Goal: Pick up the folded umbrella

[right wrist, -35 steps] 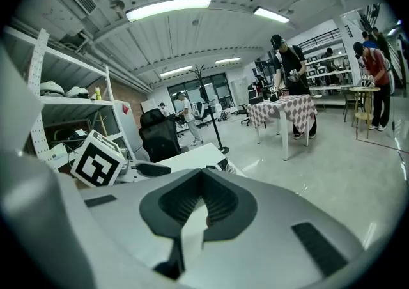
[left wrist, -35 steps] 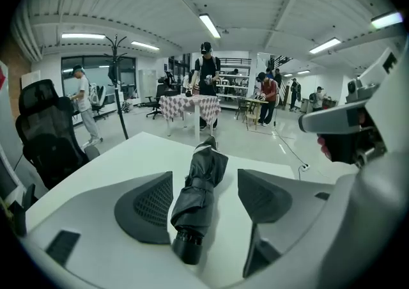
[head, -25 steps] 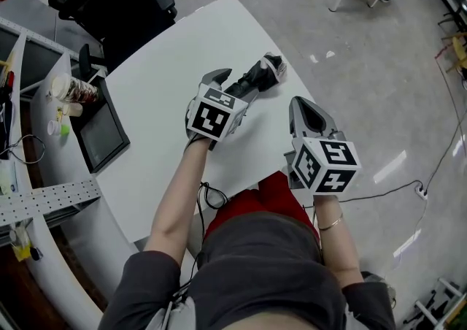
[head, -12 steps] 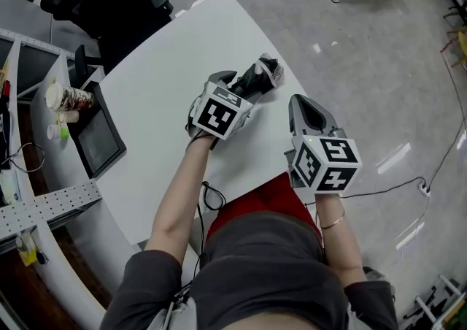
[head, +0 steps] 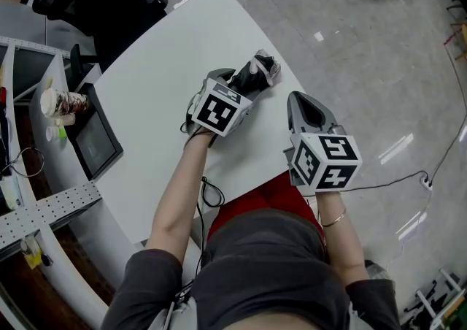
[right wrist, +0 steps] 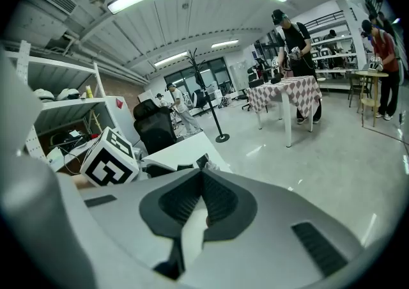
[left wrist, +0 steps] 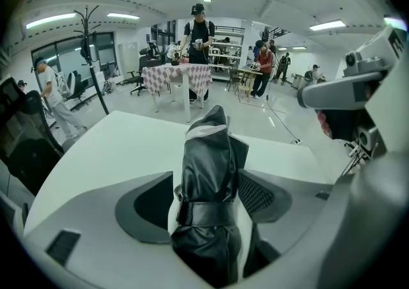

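The folded umbrella [head: 260, 71] is found close to the right edge of the white surface [head: 157, 80], well short of the far corner, and it is already taken between the fingers [left wrist: 263, 195] of the left gripper [head: 235, 84]. In the left gripper view the fingers are seen closed to a narrow gap on either side of the black bundle, about at its strap band. The long axis of the umbrella is laid along the line of the fingers, so that the free end is pointed away from the gripper and toward the right edge; most of its length is carried beyond the fingertips. Whether the bundle has left the surface cannot be told. The coming move is judged to be a plain lift upward, in which the overhanging far end may be expected to droop or swing. The right gripper [head: 298, 99] is held beside the near right edge, apart from the umbrella and farther from it than the left; its fingers are pressed together with nothing between them.
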